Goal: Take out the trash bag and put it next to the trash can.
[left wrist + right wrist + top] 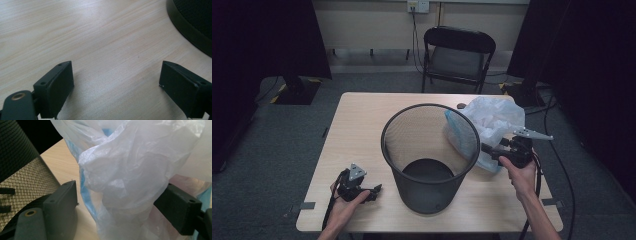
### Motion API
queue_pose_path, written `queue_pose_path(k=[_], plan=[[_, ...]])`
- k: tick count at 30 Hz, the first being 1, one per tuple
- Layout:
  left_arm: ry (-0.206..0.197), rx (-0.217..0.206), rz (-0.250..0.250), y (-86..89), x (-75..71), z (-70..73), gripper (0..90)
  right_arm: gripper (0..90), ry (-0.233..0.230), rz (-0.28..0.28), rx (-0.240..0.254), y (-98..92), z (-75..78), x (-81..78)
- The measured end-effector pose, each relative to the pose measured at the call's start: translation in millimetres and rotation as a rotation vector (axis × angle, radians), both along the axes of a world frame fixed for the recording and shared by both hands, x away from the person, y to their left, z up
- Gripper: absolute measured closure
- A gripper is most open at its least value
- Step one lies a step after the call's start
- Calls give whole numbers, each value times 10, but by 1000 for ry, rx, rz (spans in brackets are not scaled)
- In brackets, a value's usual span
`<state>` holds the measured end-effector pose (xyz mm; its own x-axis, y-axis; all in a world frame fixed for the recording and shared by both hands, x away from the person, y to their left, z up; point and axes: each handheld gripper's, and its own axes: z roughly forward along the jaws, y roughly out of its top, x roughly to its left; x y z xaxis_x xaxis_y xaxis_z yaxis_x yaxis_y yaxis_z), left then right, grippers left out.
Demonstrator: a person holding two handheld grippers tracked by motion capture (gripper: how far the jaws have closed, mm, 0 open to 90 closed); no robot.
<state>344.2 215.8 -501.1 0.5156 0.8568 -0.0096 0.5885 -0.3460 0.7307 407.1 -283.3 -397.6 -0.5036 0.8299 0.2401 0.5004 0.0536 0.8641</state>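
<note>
Plastic bag is bunched upright at the right of the mesh bin, touching its rim, long axis roughly vertical, crumpled top pointed up. Right gripper jaws are spread around the bag's lower part; actual pinch cannot be told. Left gripper is rested on the table, jaws released, nothing between them

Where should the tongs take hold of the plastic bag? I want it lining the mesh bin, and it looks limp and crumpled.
Probably at the loose upper folds of the plastic bag, coming from the person's right, away from the mesh bin. The film bunches there, giving something to pinch. The right tongs already straddle a gathered fold; whether they press it is unclear.
</note>
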Motion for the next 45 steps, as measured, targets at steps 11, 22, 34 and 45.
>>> queue_pose_path(k=[11,22,34,45], plan=[[1,4,2,-7,2,1,111,208,3,-13,-34,-127,-100,-261],[3,5,27,-48,-7,1,97,254,34,27,-84,-37,-348,-594],[11,13,-4,-104,-47,-1,55,260,105,60,-169,119,-699,-692],[25,16,-11,-149,-53,-6,9,211,166,58,-303,257,-946,-601]])
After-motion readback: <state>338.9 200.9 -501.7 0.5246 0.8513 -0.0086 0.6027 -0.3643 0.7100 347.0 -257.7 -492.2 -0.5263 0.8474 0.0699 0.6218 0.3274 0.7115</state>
